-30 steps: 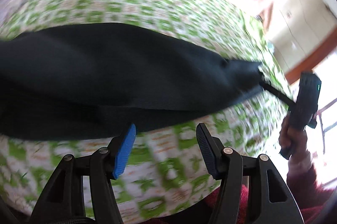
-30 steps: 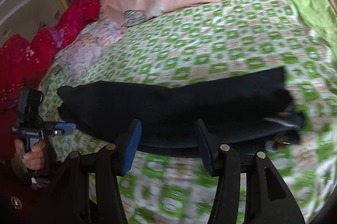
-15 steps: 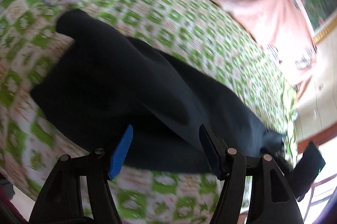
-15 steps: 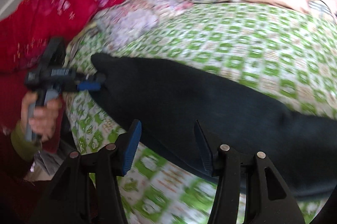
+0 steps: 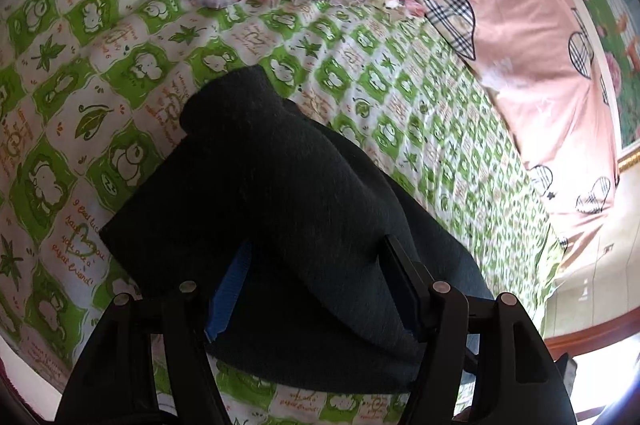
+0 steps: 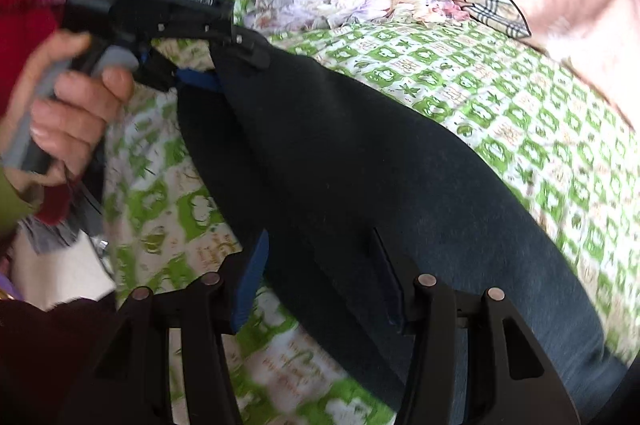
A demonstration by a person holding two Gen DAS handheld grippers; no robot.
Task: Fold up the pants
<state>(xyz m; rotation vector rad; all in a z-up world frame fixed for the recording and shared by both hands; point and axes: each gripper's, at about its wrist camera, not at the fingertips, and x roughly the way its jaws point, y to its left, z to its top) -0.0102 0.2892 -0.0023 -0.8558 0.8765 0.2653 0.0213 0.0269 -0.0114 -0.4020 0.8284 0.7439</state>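
Now: dark pants point(image 5: 288, 185) lie folded lengthwise across the green-checked bed point(image 5: 120, 65). My left tool point(image 5: 316, 257) is at one end of them, jaws apart, a ridge of cloth between the pads, not clamped. My right tool point(image 6: 316, 245) is further along the pants, jaws also apart, gripping nothing.

Bedsheet point(image 5: 84, 225) reads "sugar friend" (orange script); gripper label too blurred.
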